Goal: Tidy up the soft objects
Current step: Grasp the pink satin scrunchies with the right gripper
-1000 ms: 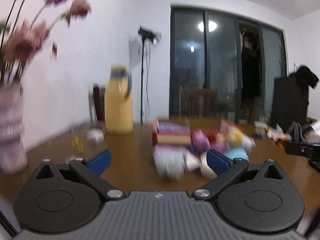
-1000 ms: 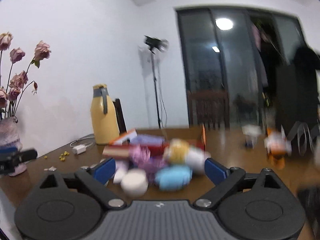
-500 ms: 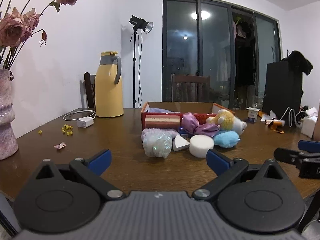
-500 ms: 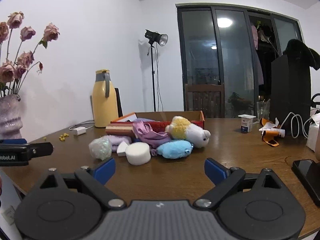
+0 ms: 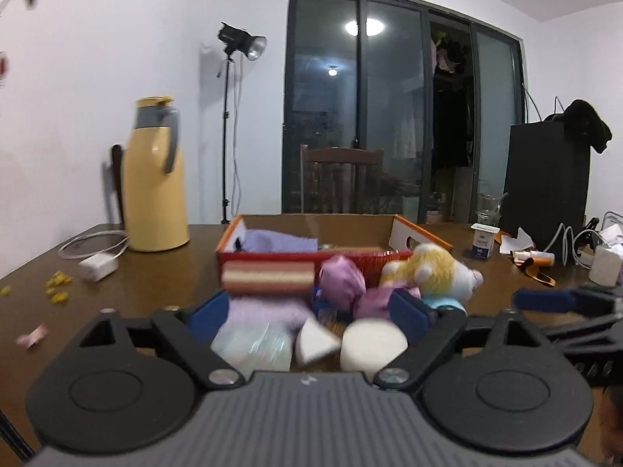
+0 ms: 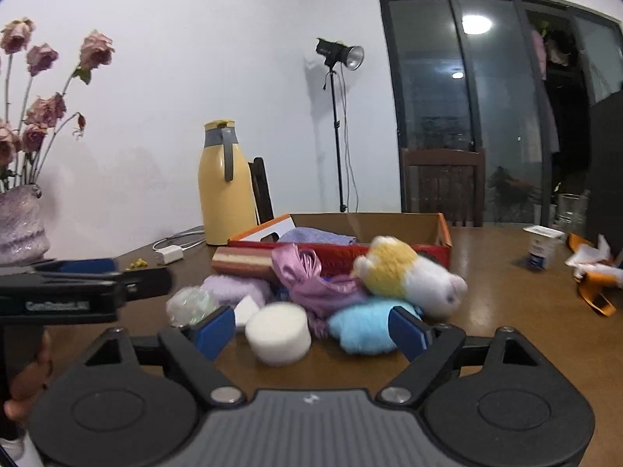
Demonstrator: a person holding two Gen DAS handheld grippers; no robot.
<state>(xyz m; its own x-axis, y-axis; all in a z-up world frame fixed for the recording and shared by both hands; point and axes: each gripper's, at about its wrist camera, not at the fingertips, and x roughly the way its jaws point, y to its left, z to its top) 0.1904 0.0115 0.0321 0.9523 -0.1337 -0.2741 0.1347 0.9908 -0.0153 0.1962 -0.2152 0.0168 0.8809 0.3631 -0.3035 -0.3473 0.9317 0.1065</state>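
A pile of soft things lies on the brown table before an open red cardboard box (image 5: 311,258) (image 6: 389,251). It holds a round white sponge (image 6: 278,332) (image 5: 372,346), a white wedge sponge (image 5: 313,340), a shiny mesh ball (image 5: 253,344) (image 6: 190,305), a lilac fluffy cloth (image 6: 235,288), a striped sponge block (image 5: 268,276) (image 6: 243,262), a purple satin bag (image 6: 311,284), a blue plush (image 6: 364,323) and a yellow-white plush (image 6: 409,276) (image 5: 436,272). A lilac towel (image 5: 280,241) lies in the box. My left gripper (image 5: 311,315) is open just short of the pile. My right gripper (image 6: 311,329) is open around the round sponge's near side.
A yellow thermos (image 5: 155,179) (image 6: 226,190) and a white charger with cable (image 5: 97,266) stand at the back left. A vase of dried roses (image 6: 23,225) is at the left edge. A small carton (image 6: 541,247), wrappers and cables lie at the right. A chair (image 5: 342,179) stands behind the table.
Both grippers have moved forward toward the pile, which now looks larger and sits between the fingers. Both stay open and empty.
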